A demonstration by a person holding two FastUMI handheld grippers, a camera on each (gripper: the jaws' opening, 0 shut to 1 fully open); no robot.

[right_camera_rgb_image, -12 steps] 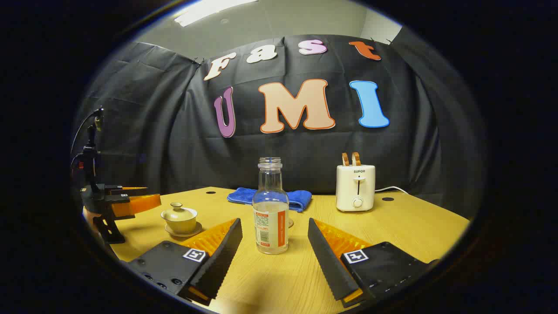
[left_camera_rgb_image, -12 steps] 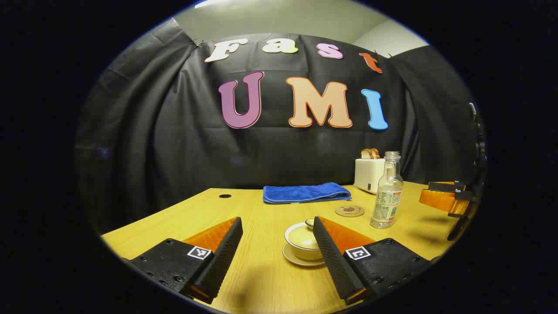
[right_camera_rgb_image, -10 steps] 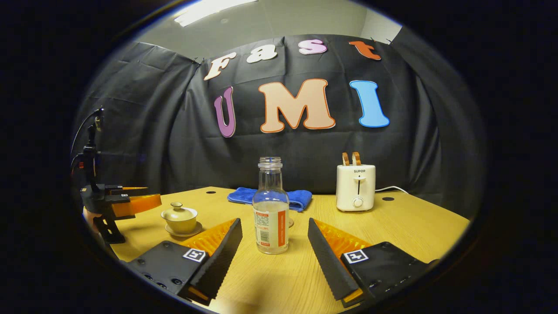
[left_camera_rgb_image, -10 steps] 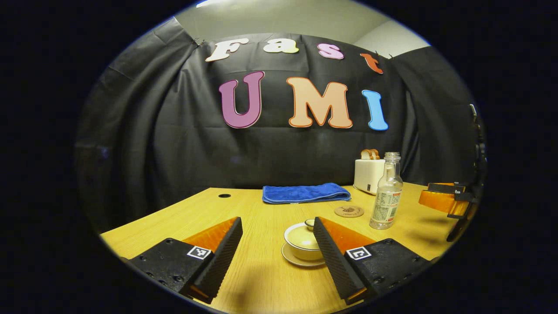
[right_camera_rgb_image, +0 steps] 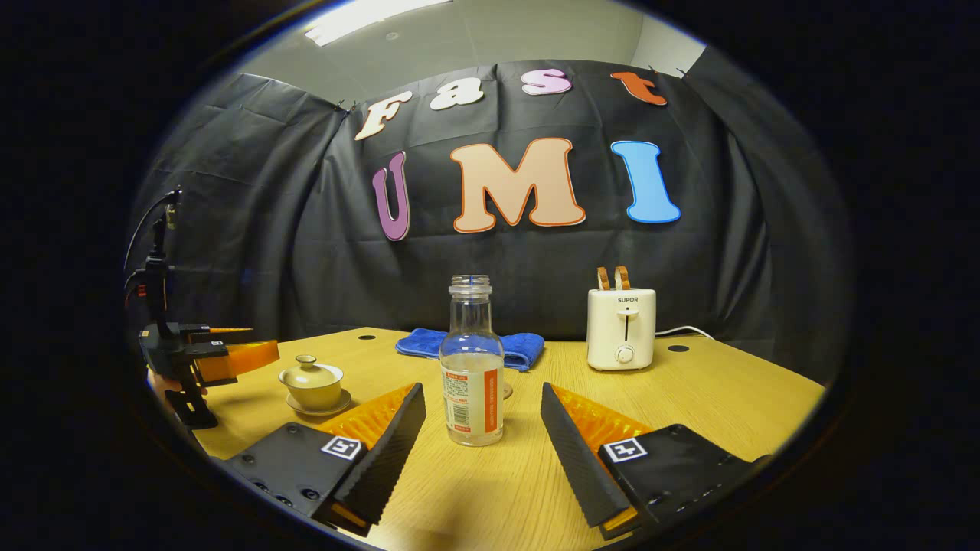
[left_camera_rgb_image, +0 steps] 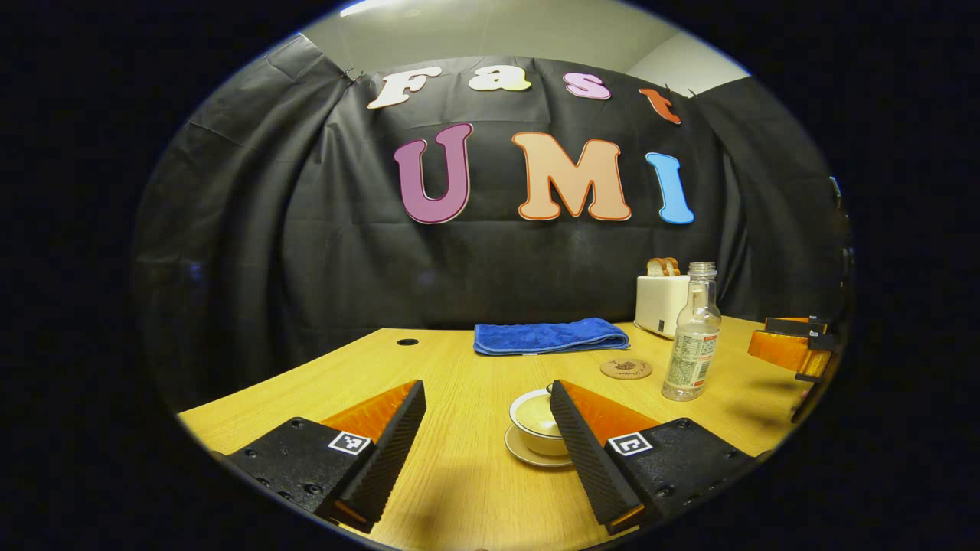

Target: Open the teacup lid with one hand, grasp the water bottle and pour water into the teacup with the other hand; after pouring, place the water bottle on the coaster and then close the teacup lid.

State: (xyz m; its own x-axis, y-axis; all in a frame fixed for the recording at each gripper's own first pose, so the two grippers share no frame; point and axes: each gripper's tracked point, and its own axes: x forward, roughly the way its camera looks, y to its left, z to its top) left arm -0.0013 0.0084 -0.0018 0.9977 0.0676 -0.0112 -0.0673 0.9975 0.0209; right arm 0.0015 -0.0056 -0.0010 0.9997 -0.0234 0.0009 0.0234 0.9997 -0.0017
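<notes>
while both grippers hover released, the lid sits on the teacup point(right_camera_rgb_image: 315, 385).
left gripper point(left_camera_rgb_image: 482, 436) nears the teacup; right gripper point(right_camera_rgb_image: 482, 440) faces the upright water bottle point(right_camera_rgb_image: 472, 363).

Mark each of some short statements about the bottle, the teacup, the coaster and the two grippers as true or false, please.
1. The lid sits on the teacup. True.
2. The bottle stands on the coaster. False: it stands on the table beside the coaster.
3. The right gripper is open, with the bottle ahead between its fingers. True.
4. The bottle has a cap on. False: its mouth is open.
5. The left gripper is shut on the lid. False: it is open and holds nothing.
6. A blue towel lies folded near the wall. True.
</notes>
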